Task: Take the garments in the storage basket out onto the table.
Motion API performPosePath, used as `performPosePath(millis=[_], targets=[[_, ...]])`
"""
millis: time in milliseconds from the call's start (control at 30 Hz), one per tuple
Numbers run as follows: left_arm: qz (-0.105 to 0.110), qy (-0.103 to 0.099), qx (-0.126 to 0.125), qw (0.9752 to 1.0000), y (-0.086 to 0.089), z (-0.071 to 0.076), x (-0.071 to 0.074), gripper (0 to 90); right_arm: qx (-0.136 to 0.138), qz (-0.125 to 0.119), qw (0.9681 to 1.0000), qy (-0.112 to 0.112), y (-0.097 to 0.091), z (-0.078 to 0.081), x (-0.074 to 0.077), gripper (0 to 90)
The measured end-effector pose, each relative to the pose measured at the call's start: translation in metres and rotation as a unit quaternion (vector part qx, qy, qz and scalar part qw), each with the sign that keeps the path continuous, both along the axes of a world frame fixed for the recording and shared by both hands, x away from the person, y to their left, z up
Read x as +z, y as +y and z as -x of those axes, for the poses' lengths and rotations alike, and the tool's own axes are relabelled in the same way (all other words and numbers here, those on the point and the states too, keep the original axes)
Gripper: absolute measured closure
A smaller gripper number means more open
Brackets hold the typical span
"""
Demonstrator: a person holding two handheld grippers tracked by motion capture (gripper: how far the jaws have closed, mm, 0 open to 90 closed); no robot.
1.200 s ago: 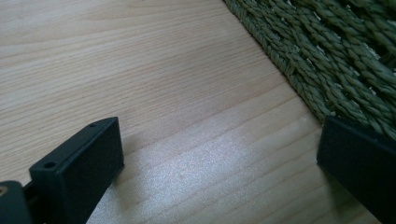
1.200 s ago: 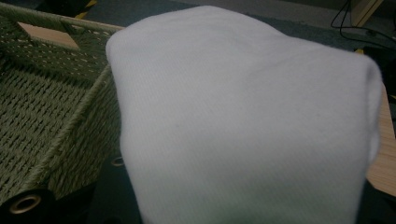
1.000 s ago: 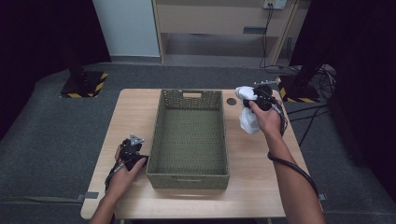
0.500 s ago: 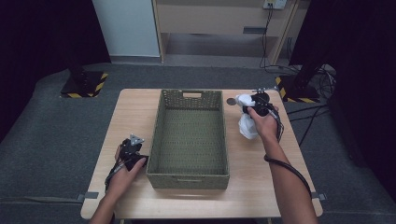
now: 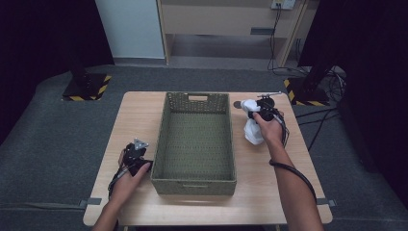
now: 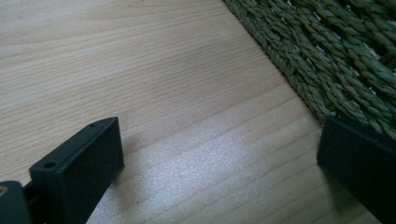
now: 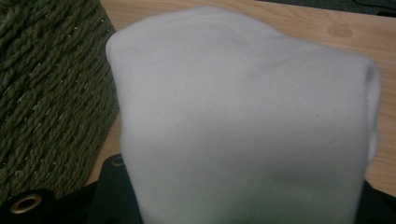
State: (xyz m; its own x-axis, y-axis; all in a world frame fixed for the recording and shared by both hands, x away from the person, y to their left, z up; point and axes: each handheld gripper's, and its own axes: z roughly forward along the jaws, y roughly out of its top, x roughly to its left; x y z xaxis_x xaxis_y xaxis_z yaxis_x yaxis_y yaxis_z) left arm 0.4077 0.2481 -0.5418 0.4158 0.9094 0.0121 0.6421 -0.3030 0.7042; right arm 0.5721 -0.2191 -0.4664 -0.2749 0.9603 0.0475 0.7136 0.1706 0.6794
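Dark grey carpet surrounds my wooden table, and a green woven basket sits open in its middle. My right gripper hangs just past the basket's right wall, clenched on a white cloth that droops to the tabletop; in the right gripper view the cloth bulges out between the jaws, beside the weave. My left gripper rests near the basket's left wall, jaws spread wide over bare wood, grasping nothing.
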Motion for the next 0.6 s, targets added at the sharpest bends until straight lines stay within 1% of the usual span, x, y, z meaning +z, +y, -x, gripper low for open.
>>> performPosePath(millis=[33,167,300,367,600], targets=[[0.0,0.0,0.0,1.0,0.0,0.0,0.0,0.0,0.001,0.003,1.0,0.002,0.001,-0.001,-0.003,48.1],[0.0,0.0,0.0,1.0,0.0,0.0,0.0,0.0,0.009,0.001,0.9999,0.008,0.007,-0.006,-0.012,48.1],[0.0,0.0,0.0,1.0,0.0,0.0,0.0,0.0,0.01,-0.002,0.9999,0.011,0.01,-0.009,-0.017,47.9],[0.0,0.0,0.0,1.0,0.0,0.0,0.0,0.0,0.013,0.003,0.9998,0.015,0.013,-0.012,-0.022,47.9],[0.0,0.0,0.0,1.0,0.0,0.0,0.0,0.0,0.011,0.008,0.9997,0.019,0.012,-0.018,-0.03,47.8]])
